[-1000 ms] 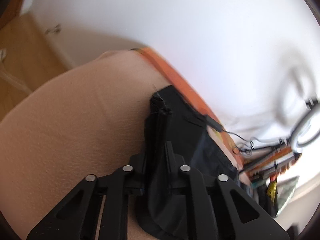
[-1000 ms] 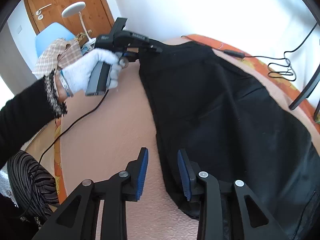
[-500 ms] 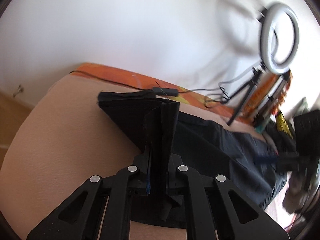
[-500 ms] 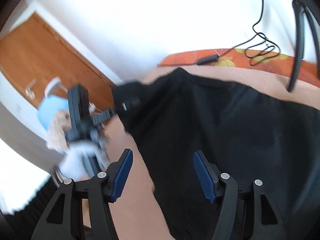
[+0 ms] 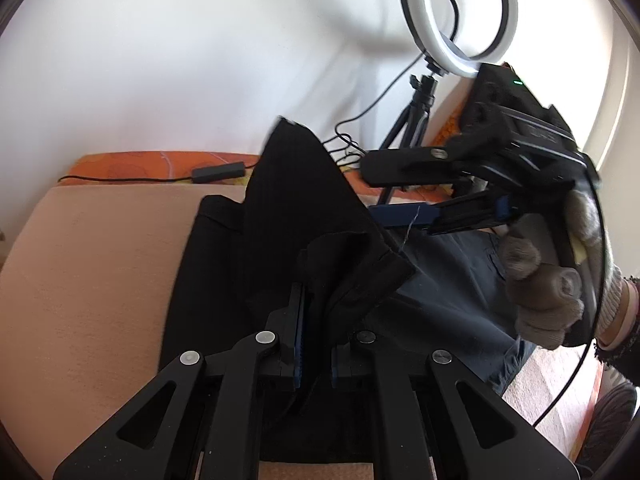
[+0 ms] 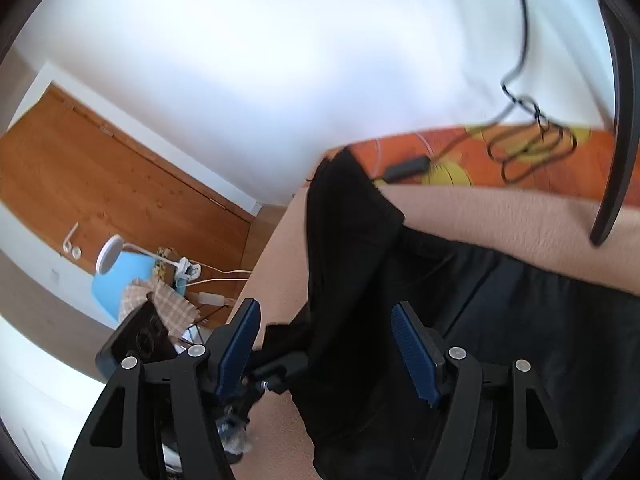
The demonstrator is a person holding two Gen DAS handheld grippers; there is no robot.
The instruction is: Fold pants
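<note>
left gripper [image 5: 316, 344] is pinching a bunched end of the black pants [image 5: 280, 248], fabric rising straight ahead of its fingers into a limp peak. rest of the pants lies flat beyond, long axis running off to its right over the peach blanket [image 5: 88, 264] (soft, fuzzy nap). right gripper [image 6: 326, 354] hangs spread wide over the same raised fold, gripping nothing, so it looks nearest to take it. matte woven cloth, floppy. ring light [image 5: 460, 16] farthest back.
</note>
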